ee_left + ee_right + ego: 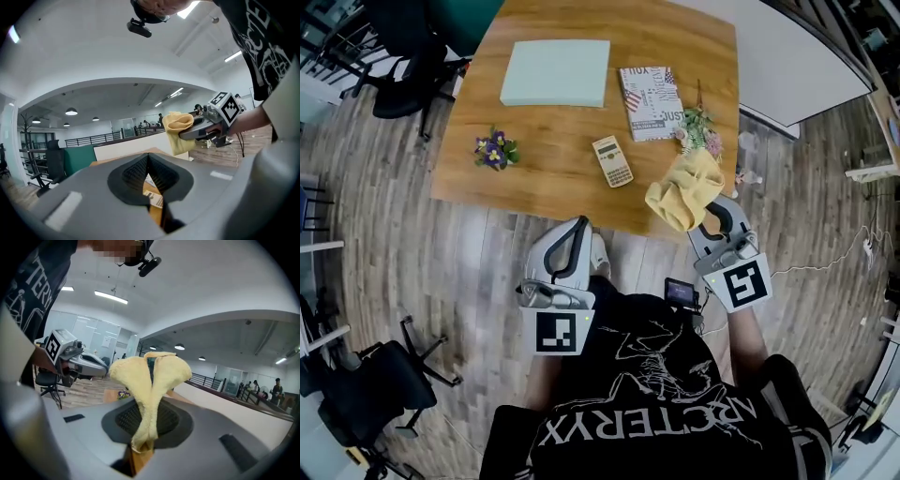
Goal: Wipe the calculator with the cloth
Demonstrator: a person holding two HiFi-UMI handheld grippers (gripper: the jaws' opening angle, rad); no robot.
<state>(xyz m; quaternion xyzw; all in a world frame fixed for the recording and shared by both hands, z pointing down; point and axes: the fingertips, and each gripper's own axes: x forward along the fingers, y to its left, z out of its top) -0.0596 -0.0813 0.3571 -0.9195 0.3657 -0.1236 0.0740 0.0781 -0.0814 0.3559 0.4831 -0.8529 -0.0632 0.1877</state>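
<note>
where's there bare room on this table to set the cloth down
Widest bare wood lies in the middle of the table, between the purple flowers, the pale green pad and the calculator. The front edge below the flowers is also free. The right side is crowded: magazine, dried flower bunch and the hanging cloth sit close together.

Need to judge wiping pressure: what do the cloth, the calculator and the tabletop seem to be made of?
Cloth: soft yellow fabric, probably terry or microfibre; fuzzy nap, limp folds.
Calculator: likely hard plastic, matte beige casing; too small for detail.
Tabletop: wood-look, matte, visible grain; solid wood or laminate, cannot tell.
</note>
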